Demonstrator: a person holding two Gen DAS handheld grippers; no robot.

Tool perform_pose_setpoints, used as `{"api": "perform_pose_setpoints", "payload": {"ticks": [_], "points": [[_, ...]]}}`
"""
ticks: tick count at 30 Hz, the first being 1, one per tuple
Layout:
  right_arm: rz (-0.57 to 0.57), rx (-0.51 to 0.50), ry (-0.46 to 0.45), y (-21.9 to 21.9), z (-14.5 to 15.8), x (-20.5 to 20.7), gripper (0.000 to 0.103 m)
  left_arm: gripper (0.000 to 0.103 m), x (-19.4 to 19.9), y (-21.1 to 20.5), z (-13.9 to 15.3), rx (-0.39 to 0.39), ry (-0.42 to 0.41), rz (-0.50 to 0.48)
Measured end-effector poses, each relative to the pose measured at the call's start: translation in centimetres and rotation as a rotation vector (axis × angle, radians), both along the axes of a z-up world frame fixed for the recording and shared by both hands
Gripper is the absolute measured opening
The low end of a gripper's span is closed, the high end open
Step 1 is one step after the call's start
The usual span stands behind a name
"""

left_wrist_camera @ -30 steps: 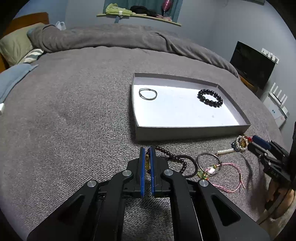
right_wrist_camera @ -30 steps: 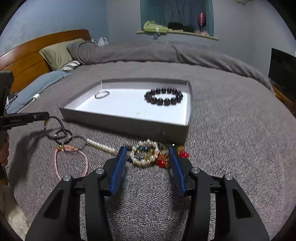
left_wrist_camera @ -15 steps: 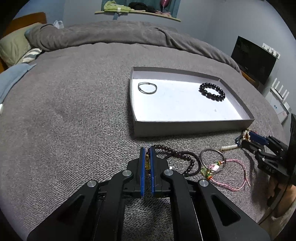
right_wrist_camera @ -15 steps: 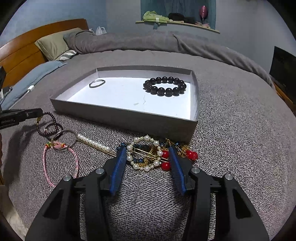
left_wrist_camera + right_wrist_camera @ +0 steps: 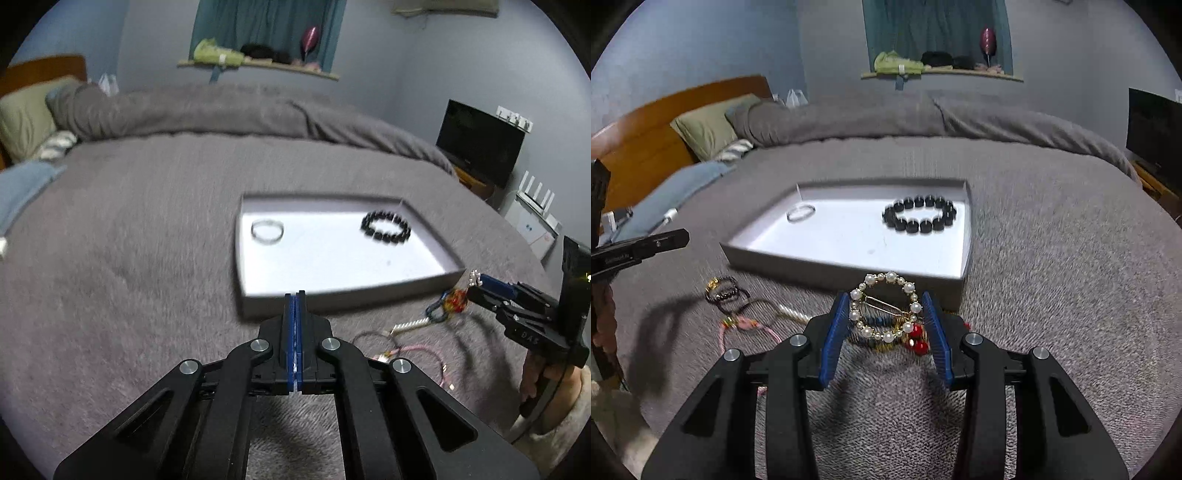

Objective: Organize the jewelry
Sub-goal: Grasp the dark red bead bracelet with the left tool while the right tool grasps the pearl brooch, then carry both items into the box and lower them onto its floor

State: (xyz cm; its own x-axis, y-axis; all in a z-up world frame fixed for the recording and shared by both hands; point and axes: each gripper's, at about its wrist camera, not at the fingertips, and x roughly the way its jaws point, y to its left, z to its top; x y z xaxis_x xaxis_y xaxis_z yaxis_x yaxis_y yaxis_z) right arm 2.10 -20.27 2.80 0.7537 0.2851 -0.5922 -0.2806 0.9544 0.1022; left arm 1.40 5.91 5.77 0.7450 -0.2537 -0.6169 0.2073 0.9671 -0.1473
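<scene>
The right gripper (image 5: 888, 325) had its blue fingers (image 5: 833, 332) pressed in on both sides of a pearl ring clip (image 5: 884, 308), a circle of pearls with a gold bar across it, held upright just in front of the tray's near wall. Red beads (image 5: 916, 338) and a bit of blue and gold chain hung under the clip between the fingers; whether they were part of the same piece could not be told.

Over on the other side, the left gripper (image 5: 295, 325) had its fingers closed flat together, blue pad against blue pad, with nothing visible between them. It sat in the air above the grey bedspread (image 5: 129, 240), its tips lined up with the near wall of the tray (image 5: 369, 295).

The grey tray with the white floor lay on the bed, and inside it were two pieces well apart: a thin metal bangle (image 5: 800, 213) toward the left end and a black bead bracelet (image 5: 919, 215) toward the right end.

Outside the tray, on the bedspread near its front wall, lay the rest: a dark bead bracelet (image 5: 726, 293) with a gold charm, a pink cord bracelet (image 5: 746, 326) just beside it, and a short strand of pearls (image 5: 792, 314) running toward the right gripper. Motion blur smeared much of both views.
</scene>
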Motion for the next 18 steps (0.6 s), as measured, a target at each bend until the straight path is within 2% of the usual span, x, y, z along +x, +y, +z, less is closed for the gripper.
{"api": "perform_pose_setpoints", "payload": {"ticks": [4,7,9,11,12,13,18], "points": [[-0.020,0.021,-0.006,-0.6,0.6,0.6,0.041,0.002,0.8,-0.7,1.0,0.034,-0.005,0.001],[-0.014,0.022,0.001,-0.8,0.4,0.5,0.041,0.002,1.7,-0.5,-0.7,0.046,0.070,0.003],[-0.008,0.025,0.013,-0.9,0.2,0.6,0.041,0.003,2.6,-0.3,-2.6,0.063,0.153,-0.003],[-0.003,0.033,0.021,-1.0,0.0,0.5,0.041,0.013,3.4,-0.2,-4.3,0.085,0.209,-0.002],[0.000,0.036,0.022,-1.0,0.0,0.5,0.041,0.030,3.5,-0.2,-4.8,0.099,0.222,0.002],[0.004,0.036,0.021,-0.9,0.1,0.4,0.041,0.037,3.7,-0.3,-5.3,0.126,0.227,0.012],[0.002,0.039,0.016,-1.2,0.1,0.0,0.041,0.037,4.4,0.3,-6.4,0.153,0.243,0.045]]}}
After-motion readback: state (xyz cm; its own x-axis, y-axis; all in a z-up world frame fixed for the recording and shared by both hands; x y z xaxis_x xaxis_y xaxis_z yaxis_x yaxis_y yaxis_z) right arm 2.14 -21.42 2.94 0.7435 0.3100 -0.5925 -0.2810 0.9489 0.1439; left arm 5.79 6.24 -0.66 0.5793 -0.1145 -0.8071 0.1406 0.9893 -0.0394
